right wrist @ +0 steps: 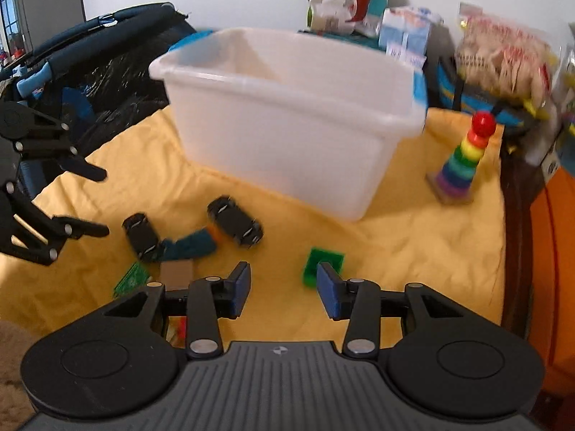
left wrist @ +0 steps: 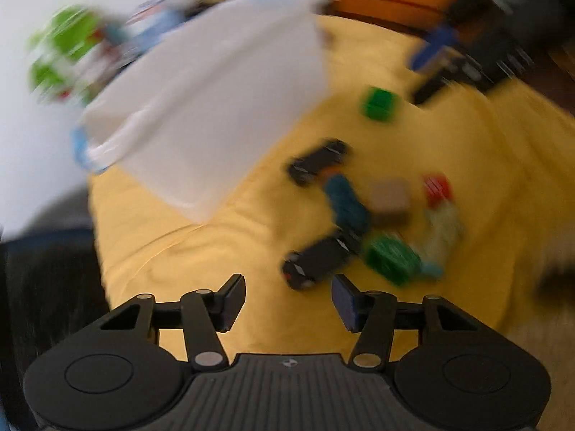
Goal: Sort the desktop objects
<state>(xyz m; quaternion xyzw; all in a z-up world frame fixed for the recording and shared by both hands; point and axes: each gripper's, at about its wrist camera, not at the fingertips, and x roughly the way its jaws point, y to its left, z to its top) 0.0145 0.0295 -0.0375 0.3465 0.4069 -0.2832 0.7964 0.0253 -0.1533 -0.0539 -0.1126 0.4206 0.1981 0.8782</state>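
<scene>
A white plastic bin point(right wrist: 287, 118) stands on the yellow cloth point(right wrist: 413, 244); it also shows in the blurred left wrist view point(left wrist: 215, 107). Two black toy cars point(right wrist: 235, 222) point(right wrist: 141, 236), a teal block point(right wrist: 190, 246), a tan block point(right wrist: 176, 273) and green blocks point(right wrist: 323, 264) point(right wrist: 131, 278) lie in front of it. My right gripper point(right wrist: 283, 289) is open and empty, just short of the green block. My left gripper point(left wrist: 288, 301) is open and empty, near one black car point(left wrist: 318, 258); it shows at the left of the right wrist view point(right wrist: 104, 201).
A rainbow ring stacker point(right wrist: 463, 158) stands right of the bin. Snack bags and cartons point(right wrist: 406, 32) crowd the back edge. A dark stroller point(right wrist: 90, 61) is at the left. The left wrist view shows a red piece point(left wrist: 436, 188) and a pale toy point(left wrist: 444, 230).
</scene>
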